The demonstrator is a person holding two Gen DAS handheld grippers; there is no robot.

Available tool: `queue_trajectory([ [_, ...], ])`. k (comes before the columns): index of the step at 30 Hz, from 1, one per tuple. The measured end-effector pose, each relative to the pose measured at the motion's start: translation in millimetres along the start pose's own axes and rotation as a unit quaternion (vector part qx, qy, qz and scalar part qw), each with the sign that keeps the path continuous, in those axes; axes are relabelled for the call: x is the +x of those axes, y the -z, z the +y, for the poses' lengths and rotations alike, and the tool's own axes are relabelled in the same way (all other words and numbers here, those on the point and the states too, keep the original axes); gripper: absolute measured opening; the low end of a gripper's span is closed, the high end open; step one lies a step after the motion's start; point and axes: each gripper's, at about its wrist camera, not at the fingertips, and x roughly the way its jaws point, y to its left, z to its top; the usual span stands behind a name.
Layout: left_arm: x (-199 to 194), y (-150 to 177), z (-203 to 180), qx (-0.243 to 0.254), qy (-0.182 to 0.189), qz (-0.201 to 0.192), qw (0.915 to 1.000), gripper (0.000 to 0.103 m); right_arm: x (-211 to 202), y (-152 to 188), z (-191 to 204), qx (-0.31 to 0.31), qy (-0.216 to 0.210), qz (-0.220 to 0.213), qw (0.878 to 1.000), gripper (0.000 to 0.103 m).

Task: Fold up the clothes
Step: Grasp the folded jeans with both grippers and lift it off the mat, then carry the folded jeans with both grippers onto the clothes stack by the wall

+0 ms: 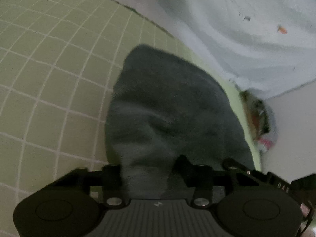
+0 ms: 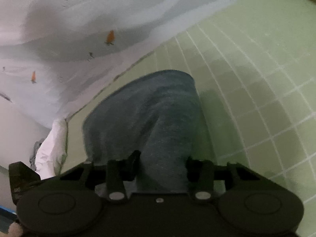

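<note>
A dark blue-grey garment (image 1: pixel 167 102) hangs forward from my left gripper (image 1: pixel 148 169), which is shut on its edge; the cloth bunches between the fingers and drapes over the green checked sheet (image 1: pixel 49 69). In the right wrist view the same blue garment (image 2: pixel 154 110) runs from my right gripper (image 2: pixel 160 167), shut on another part of its edge, down onto the green checked sheet (image 2: pixel 256 98). Both views are blurred by motion. The fingertips of both grippers are buried in the cloth.
A pale blue quilt with small orange carrot prints (image 1: pixel 246 29) lies bunched along the far side of the sheet, and shows again as the pale quilt (image 2: pixel 69 29). A small colourful item (image 1: pixel 258 118) lies at the sheet's edge. White cloth (image 2: pixel 53 144) hangs at the left.
</note>
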Motion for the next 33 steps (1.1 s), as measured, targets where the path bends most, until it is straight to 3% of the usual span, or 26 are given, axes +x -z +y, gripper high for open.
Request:
queue_trajectory([
  [7,6.1,5.8,-50.5,0.055,0.006,-0.014,0.9984,0.038,-40.6,-16.7,-10.6,-0.001,-0.005,-0.046,0.999,0.041],
  [15,38.7,30.7,-141.9,0.112,0.003,-0.029,0.9933,0.037,-102.4,-53.7,-94.9,0.009,-0.027,-0.081,0.996,0.041],
  [23,126.6,45.9,-282.1,0.099,0.029,-0.057,0.993,0.036,-181.4,-120.9,-196.3,-0.016,-0.045,-0.118,0.992,0.041],
  [28,174.8,45.8,-379.3,0.095,0.077,-0.084,0.9889,0.036,-248.2,-180.9,-258.7,-0.048,-0.054,-0.168,0.983,0.041],
  [33,203.0,38.0,-475.8,0.12,0.125,-0.108,0.979,0.036,-314.3,-246.4,-308.8,-0.092,-0.065,-0.21,0.971,0.041],
])
